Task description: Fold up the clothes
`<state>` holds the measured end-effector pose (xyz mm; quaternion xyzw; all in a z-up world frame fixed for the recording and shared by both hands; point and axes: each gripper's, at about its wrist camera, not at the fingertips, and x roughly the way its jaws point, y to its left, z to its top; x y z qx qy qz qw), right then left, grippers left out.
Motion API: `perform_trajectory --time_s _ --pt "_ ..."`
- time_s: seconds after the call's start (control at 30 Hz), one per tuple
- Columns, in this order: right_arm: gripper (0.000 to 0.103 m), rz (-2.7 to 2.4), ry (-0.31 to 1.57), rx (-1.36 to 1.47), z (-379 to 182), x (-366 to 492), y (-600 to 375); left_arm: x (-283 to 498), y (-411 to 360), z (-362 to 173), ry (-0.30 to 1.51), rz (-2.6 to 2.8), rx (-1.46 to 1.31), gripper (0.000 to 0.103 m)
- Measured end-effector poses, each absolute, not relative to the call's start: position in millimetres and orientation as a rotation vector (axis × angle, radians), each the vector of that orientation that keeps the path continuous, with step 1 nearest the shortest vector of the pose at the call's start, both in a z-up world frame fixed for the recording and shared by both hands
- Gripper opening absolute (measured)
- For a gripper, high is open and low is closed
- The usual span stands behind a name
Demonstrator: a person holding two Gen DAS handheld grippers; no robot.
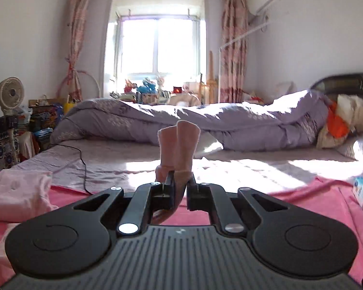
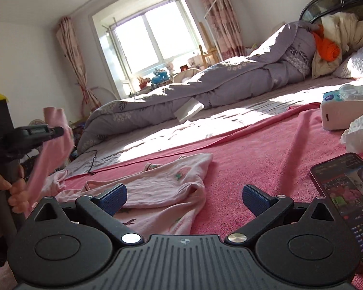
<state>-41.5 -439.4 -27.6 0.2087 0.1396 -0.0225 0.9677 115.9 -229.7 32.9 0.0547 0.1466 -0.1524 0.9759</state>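
Observation:
My left gripper (image 1: 180, 181) is shut on a small pink garment (image 1: 179, 142), whose cloth sticks up between the fingers and hangs below them, held above the bed. In the right wrist view the left gripper (image 2: 56, 131) shows at the left, with the pink garment (image 2: 49, 154) draped from it. My right gripper (image 2: 184, 197) is open and empty, low over the pink blanket (image 2: 266, 149). A light pink shirt with strawberry prints (image 2: 167, 186) lies crumpled on the blanket just ahead of the right gripper. Another pale pink garment (image 1: 17, 191) lies at the left in the left wrist view.
A phone (image 2: 348, 200) with a lit screen lies on the blanket at right. A tissue pack (image 2: 343, 113) and crumpled tissue (image 2: 358, 130) sit behind it. A purple duvet (image 1: 205, 123) is bunched across the far bed. A black cable (image 1: 83, 169) runs over the sheet.

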Motion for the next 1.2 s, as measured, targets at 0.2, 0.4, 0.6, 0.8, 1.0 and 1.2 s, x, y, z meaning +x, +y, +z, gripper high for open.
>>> perform_trajectory --time_s 0.2,0.4,0.6,0.8,1.0,1.2 --pt "0.103 0.047 0.129 0.468 -27.7 -71.5 -451.6 118.5 -315.5 -30.3 0.500 -0.347 0.453 0.013" --pt "0.103 0.040 0.108 0.498 -26.5 -86.0 -461.4 113.5 -329.3 9.5 0.403 -0.447 0.428 0.013" --pt "0.103 0.017 0.110 0.565 -31.6 -89.8 -473.2 102.5 -371.5 -42.0 0.513 -0.574 0.669 0.012" --pt "0.103 0.026 0.083 0.604 -33.9 -93.5 -479.3 107.9 -342.5 -15.6 0.632 -0.602 0.501 0.040" --pt "0.103 0.022 0.082 0.568 -33.9 -92.4 -473.9 96.4 -258.7 15.9 0.708 -0.667 0.233 0.052" --pt "0.103 -0.013 0.124 0.505 -34.5 -83.1 -462.9 64.0 -153.5 20.5 0.507 -0.285 0.432 0.063"
